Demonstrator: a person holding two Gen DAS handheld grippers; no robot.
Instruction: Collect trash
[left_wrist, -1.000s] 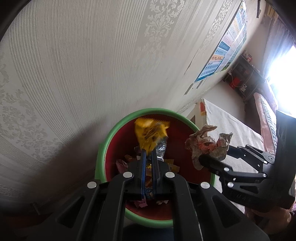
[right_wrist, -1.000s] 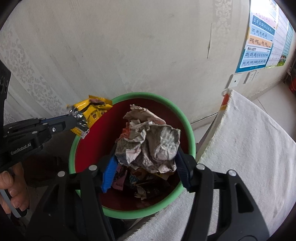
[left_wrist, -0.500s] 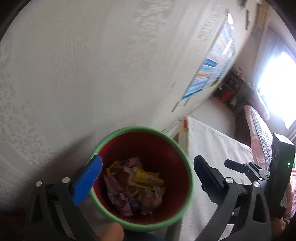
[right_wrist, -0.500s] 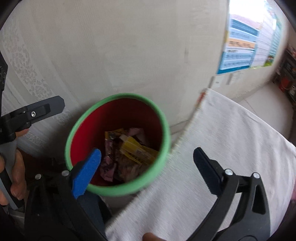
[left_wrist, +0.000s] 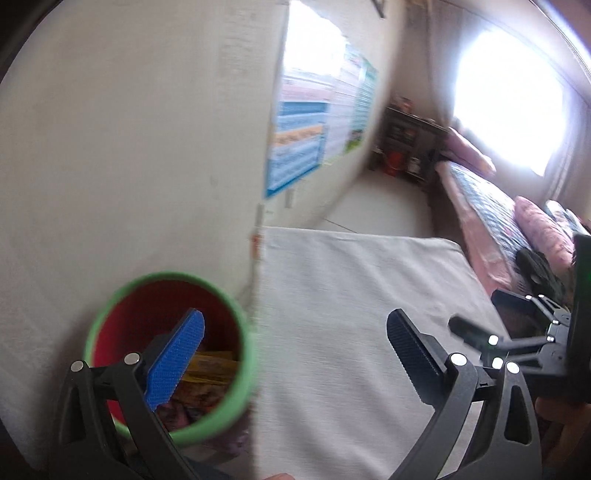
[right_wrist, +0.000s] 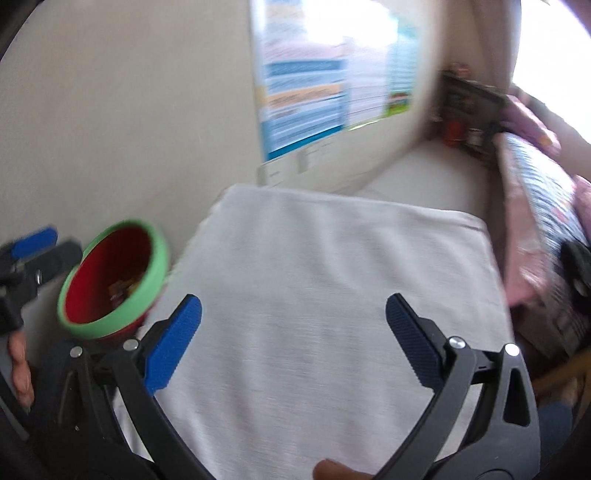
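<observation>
A red bin with a green rim (left_wrist: 243, 354) stands against the wall at the left of a table covered in white cloth (left_wrist: 351, 295); it also shows in the right wrist view (right_wrist: 155, 273). Yellow and pink wrappers (left_wrist: 210, 369) lie inside it. My left gripper (left_wrist: 295, 339) is open and empty, its blue left pad over the bin. My right gripper (right_wrist: 293, 325) is open and empty above the cloth (right_wrist: 314, 277). The right gripper also shows in the left wrist view (left_wrist: 517, 343), and the left gripper shows in the right wrist view (right_wrist: 29, 254).
A beige wall with a blue poster (left_wrist: 306, 147) rises behind the bin. A bed with pink bedding (left_wrist: 498, 221) lies at the right under a bright window. A dark shelf (left_wrist: 410, 147) stands in the far corner.
Both grippers opened and dropped the yellow wrapper and the crumpled paper into the bin. Both then swung right, away from the bin and over the cloth.
</observation>
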